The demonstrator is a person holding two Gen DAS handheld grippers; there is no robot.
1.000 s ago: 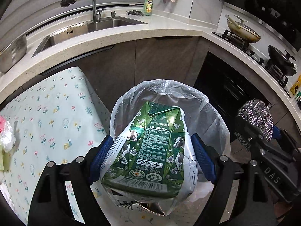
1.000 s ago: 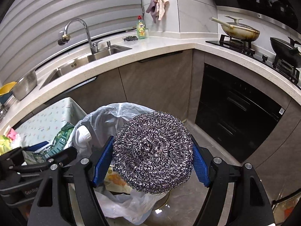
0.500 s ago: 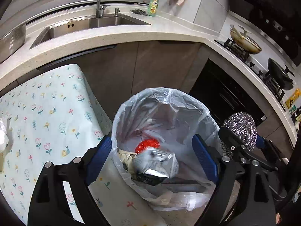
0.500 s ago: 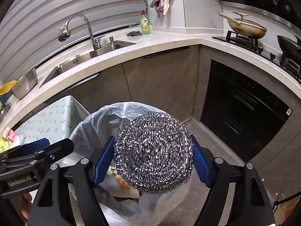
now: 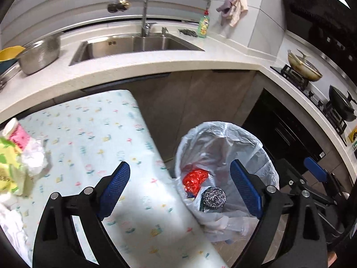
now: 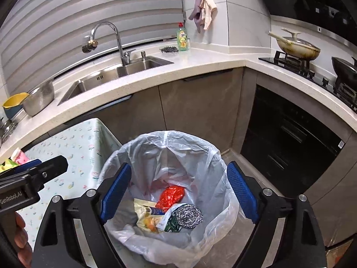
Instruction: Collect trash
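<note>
Trash (image 5: 24,156) left on the table (image 5: 93,134) lies left of the bin (image 5: 223,134), nearer the left gripper (image 5: 178,189); both it and the right gripper (image 6: 178,189), jaws just widened, gape empty.

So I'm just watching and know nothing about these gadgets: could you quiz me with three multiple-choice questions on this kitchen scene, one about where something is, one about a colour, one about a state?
1. Where does the steel wool scourer lie?
A. In the sink
B. Inside the lined trash bin
C. On the flowered tablecloth

2. What colour is the crumpled wrapper beside the scourer?
A. Red
B. Blue
C. White

3. How is the right gripper now?
A. Shut on the scourer
B. Shut on the bin liner
C. Open, with nothing between its pads

Answers:
1 B: the scourer rests on the trash at the bottom of the bag.
2 A: the wrapper shows bright red against the pale liner.
3 C: its jaws have just been opening and both blue pads stand wide apart over the bin, touching nothing.
</note>
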